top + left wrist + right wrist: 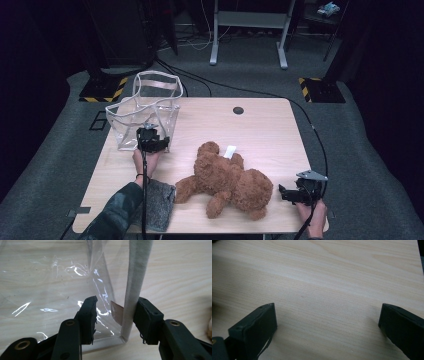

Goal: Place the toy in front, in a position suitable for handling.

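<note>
High view: my left gripper (161, 145) sits center-left at the clear bag (145, 107), teddy (227, 182) lower middle, right gripper (282, 193) lower right.

Left gripper view: jaws straddle the bag's white corner seam (136, 282), not clenched.

Right gripper view: jaws wide apart w/ bare table (324, 277) between.

One clear bag (145, 112), one teddy bear (227, 181), one grey cloth (156, 205), two claws

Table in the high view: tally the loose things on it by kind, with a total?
Clear plastic bag: 1
Brown teddy bear: 1
Grey fuzzy cloth: 1
Total: 3
</note>
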`<state>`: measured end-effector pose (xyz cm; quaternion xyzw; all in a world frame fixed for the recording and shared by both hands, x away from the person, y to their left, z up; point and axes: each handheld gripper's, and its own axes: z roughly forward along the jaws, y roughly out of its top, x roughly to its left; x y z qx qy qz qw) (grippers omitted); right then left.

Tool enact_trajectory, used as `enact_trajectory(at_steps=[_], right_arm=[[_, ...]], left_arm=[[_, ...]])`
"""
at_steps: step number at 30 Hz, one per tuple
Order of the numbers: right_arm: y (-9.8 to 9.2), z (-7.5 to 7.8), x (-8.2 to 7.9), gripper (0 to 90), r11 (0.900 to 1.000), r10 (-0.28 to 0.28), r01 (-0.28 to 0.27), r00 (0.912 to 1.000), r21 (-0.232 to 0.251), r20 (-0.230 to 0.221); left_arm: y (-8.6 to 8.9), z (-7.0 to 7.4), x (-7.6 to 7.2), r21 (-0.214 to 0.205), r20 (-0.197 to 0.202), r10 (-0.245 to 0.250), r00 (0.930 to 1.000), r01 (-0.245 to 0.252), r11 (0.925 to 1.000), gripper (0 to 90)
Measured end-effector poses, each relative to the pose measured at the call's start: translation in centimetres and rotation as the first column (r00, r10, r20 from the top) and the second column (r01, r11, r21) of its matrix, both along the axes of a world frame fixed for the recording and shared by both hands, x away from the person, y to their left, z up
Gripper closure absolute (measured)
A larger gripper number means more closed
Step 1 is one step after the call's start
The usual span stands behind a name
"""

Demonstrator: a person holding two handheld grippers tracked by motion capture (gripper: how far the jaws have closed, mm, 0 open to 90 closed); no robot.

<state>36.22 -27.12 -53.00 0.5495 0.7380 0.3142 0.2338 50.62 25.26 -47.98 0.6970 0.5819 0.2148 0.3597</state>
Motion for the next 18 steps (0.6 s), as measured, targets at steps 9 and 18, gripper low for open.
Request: enact_trajectory(at_steps=[9, 18], right_arm=[[0.0, 0.0, 0.0, 1.1, 1.0000, 0.000, 0.000, 1.0000, 0.001, 0.000], [0.0, 0.0, 0.0, 1.1, 1.0000, 0.001, -0.001, 1.0000, 0.000, 0.000]], left_arm=[[0.3, 0.4, 2.6, 0.022, -0.016, 0.045, 0.9988, -0.045, 0.9988, 51.7], [0.9, 0.3, 3.8, 0.026, -0.011, 0.104, 0.9945, -0.103, 0.9943, 50.3]])
